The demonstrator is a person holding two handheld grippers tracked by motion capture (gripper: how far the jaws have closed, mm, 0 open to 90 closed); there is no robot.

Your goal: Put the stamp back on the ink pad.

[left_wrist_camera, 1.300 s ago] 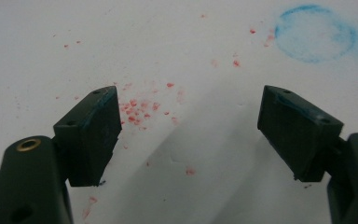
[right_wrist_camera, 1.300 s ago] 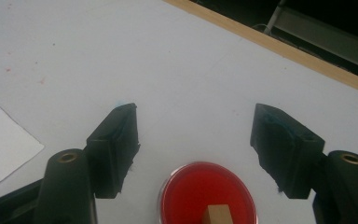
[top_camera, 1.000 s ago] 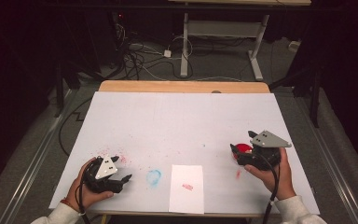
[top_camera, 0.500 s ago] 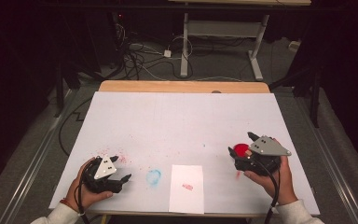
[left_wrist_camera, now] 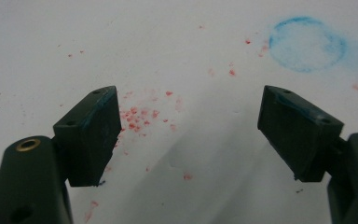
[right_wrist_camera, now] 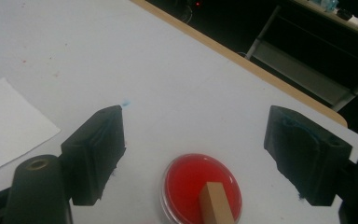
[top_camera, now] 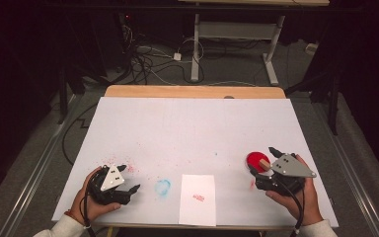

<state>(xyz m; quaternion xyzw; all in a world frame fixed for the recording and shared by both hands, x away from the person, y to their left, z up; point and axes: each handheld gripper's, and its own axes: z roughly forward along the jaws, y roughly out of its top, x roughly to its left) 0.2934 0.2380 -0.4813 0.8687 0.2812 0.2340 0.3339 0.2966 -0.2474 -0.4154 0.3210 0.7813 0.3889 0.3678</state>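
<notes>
The white-covered table (top_camera: 192,128) bore a paper sheet (top_camera: 198,199) at its near edge, a red ink dish (top_camera: 257,161) at near right.

The white table (top_camera: 192,133) is evenly bright under overhead light; its surroundings are dark, and close-up jaws look soft.

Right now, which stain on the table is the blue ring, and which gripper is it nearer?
The blue ring lies just right of the left gripper; the other stains are scattered red specks.
</notes>
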